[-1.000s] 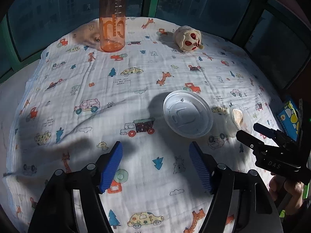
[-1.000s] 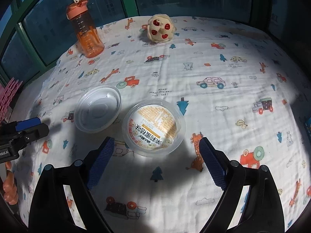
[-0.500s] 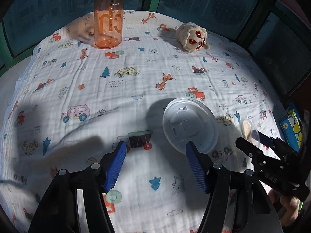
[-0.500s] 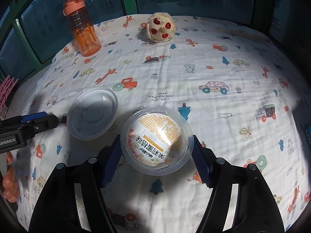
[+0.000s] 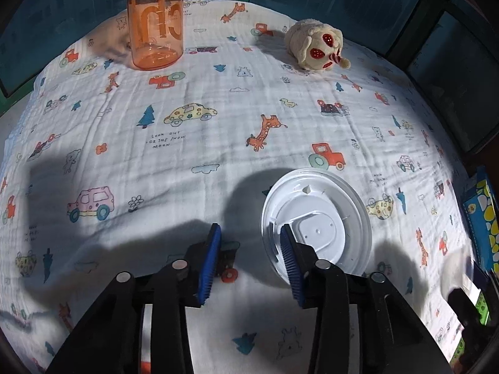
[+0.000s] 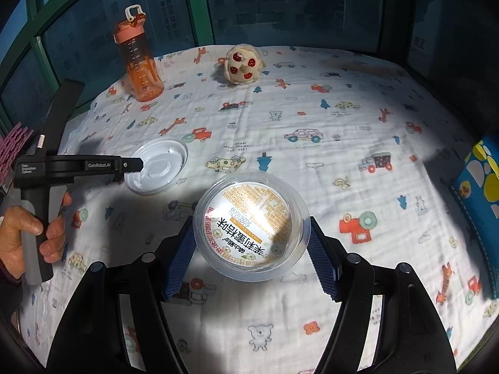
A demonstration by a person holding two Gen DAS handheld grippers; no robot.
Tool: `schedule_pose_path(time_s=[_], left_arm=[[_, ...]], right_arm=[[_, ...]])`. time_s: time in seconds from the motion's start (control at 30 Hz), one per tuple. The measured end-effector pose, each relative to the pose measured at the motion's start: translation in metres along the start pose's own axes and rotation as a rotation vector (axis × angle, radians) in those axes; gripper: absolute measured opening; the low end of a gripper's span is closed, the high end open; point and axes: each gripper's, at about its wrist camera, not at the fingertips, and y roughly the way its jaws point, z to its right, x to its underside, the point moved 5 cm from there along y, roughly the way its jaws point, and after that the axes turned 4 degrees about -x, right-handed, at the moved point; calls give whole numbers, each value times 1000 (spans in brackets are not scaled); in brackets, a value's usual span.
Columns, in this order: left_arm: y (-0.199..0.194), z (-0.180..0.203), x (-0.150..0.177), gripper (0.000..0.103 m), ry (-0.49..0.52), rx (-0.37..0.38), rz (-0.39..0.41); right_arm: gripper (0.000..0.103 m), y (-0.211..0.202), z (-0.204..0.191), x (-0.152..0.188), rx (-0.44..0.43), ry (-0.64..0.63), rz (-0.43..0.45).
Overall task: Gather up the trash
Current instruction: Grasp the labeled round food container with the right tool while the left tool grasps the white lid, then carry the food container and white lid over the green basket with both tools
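trash here is two pieces: a clear plastic container (image 6: 251,226) with a printed orange-and-white label showing through it, and a white plastic lid (image 5: 316,222) lying flat on the cartoon-print cloth (image 5: 218,131) that covers the worktop. the right gripper (image 6: 251,257) has its blue ribbed fingers (image 6: 322,266) set on either side of the container, pads against its wall as far as the right wrist view shows, so it is clamped on the container; whether the container sits on the cloth or is just lifted off it cannot be told. the left gripper (image 5: 249,263) has its fingers at a narrow gap with nothing between them; its right finger overlaps the near left edge of the lid, while the other finger hangs over bare cloth (contact with the lid is not clear). in the right wrist view the left gripper (image 6: 134,165) reaches in from the left, held by the person's hand (image 6: 28,237), with its tip over the lid (image 6: 159,165), which lies just beside the container, up and to its left. at the far side of the cloth stand an orange water bottle (image 6: 138,59) and, well apart to its right, a cream plush toy (image 6: 241,65) with red spots. a blue box with yellow shapes (image 6: 478,199) sits at the right edge.
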Motion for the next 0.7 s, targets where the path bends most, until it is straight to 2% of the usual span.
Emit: schedule_pose_path(time_s=[0.17,0.23,0.37,0.7], left_arm=[[1,6,-1,10,4,19,7],[-2,10,1,10,16,12,15],[-17,16,9,8,7,45,29],[-78,55,37,6,68,139,88]], right_arm=[[68,-27,9,15,11,37,25],[68,-38,13,22,20,58,34],[68,-61,21,36,38,95,57],[68,-123,44,82,119,158,100]])
